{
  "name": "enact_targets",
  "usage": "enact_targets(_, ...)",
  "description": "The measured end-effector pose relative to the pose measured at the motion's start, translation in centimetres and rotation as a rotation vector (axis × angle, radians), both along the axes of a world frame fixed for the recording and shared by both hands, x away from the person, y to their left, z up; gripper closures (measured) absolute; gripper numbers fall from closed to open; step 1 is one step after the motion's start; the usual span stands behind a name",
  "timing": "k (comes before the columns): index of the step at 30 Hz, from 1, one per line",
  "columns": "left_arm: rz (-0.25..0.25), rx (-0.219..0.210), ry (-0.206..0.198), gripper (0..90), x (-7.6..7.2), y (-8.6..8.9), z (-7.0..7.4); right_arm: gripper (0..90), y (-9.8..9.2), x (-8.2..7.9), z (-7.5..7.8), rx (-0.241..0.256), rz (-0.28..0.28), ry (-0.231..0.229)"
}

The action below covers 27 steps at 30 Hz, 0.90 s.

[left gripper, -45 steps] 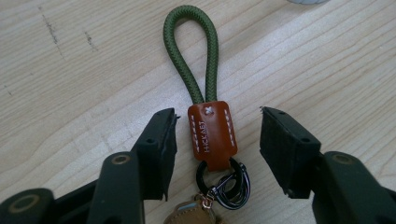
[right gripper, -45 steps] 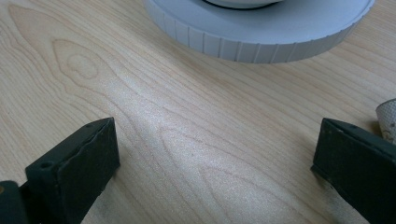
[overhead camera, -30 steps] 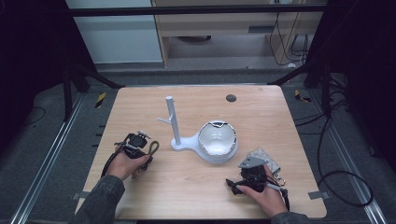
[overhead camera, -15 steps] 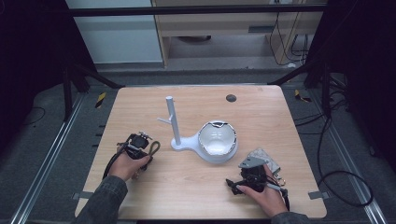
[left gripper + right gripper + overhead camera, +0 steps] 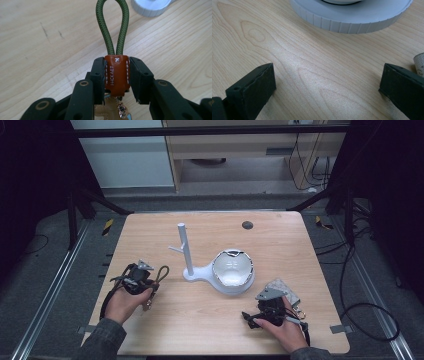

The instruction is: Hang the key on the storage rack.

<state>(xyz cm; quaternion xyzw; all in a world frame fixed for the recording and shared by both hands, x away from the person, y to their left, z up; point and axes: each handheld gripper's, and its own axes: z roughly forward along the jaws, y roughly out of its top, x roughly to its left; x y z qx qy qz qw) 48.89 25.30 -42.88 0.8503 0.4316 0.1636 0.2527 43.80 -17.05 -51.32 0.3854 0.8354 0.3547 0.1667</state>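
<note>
This looks like a lab or test cell. A bare wooden table (image 5: 280,240) stands inside a dark metal frame (image 5: 210,130), with rails on grey floor matting at 9 and 3 o'clock. Cables (image 5: 360,285) trail over the floor at 3 o'clock, yellow-black hazard tape (image 5: 107,226) marks 10 o'clock, and plain cabinets (image 5: 240,145) stand at 12 o'clock.
</note>
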Motion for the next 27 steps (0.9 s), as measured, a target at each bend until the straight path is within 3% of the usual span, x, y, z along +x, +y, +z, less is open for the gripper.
enact_targets(2, 0.000, -0.035, -0.037, 65.8, -0.8, 0.4, 0.6, 0.4, 0.0, 0.0, 0.0, 0.000, 0.000, 0.000)
enact_targets(7, -0.023, -0.070, -0.111, 65.9, -2.4, 0.5, 2.0, 0.4, 0.0, 0.0, 0.0, 0.001, -0.001, 0.002)
enact_targets(13, -0.029, -0.114, -0.183, 66.0, -3.4, 0.3, 3.0, 0.3, 0.0, 0.0, 0.0, 0.000, -0.008, 0.000)
enact_targets(21, -0.031, -0.157, -0.242, 66.0, -4.0, 0.2, 3.4, 0.3, 0.0, 0.2, 0.0, -0.003, -0.024, -0.002)
enact_targets(27, -0.047, -0.176, -0.257, 66.0, -4.6, -0.2, 3.3, 0.3, 0.0, 0.3, 0.0, -0.001, -0.034, 0.001)
